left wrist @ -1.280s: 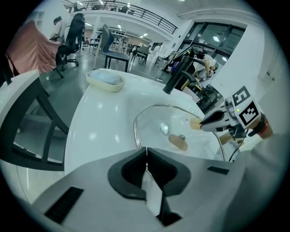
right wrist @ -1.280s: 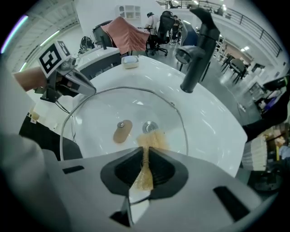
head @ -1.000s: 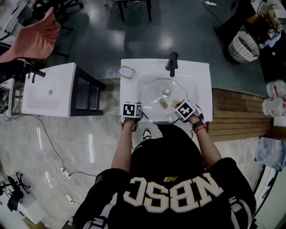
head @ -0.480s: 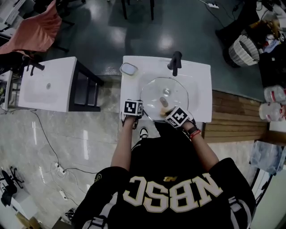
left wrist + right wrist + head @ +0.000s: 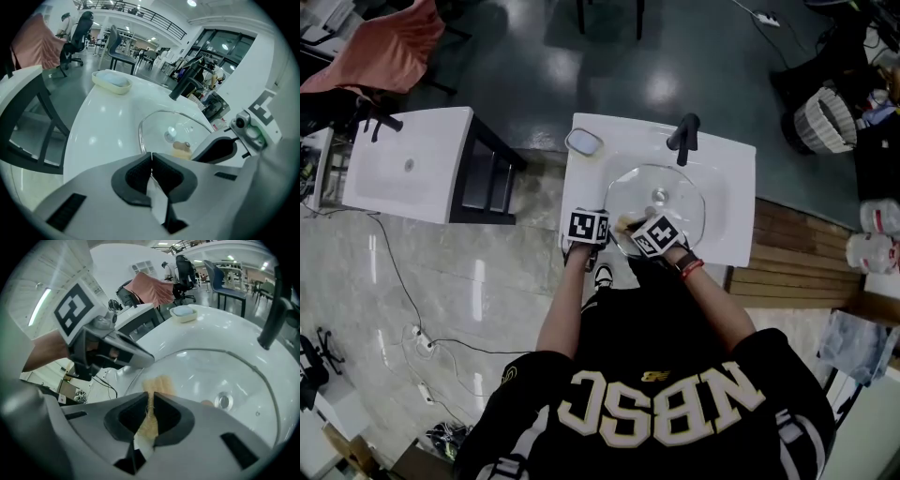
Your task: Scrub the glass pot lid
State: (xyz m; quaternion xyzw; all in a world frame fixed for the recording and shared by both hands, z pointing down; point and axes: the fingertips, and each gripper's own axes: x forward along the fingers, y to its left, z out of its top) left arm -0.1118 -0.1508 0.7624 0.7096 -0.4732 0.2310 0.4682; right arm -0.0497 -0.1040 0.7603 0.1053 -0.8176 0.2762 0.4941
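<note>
A round glass pot lid (image 5: pixel 670 192) lies in the white washbasin (image 5: pixel 731 230), its metal knob (image 5: pixel 171 135) near the middle. My left gripper (image 5: pixel 151 161) is shut on the lid's near left rim; in the head view the left gripper (image 5: pixel 592 225) sits at the basin's front left. My right gripper (image 5: pixel 151 401) is shut on a tan sponge (image 5: pixel 157 385) that presses on the glass close to the left gripper. From above, the right gripper (image 5: pixel 645 231) is over the lid's front left part, and the sponge (image 5: pixel 626 223) pokes out at its tip.
A black faucet (image 5: pixel 684 136) stands at the back of the basin. A soap dish (image 5: pixel 583 142) sits on the back left corner. A second white table (image 5: pixel 408 178) is to the left. Baskets (image 5: pixel 825 120) and a wooden platform (image 5: pixel 797 248) lie to the right.
My right gripper has carried the sponge leftward across the lid, from its right rim to beside the left gripper. The left gripper has kept its hold on the rim.
</note>
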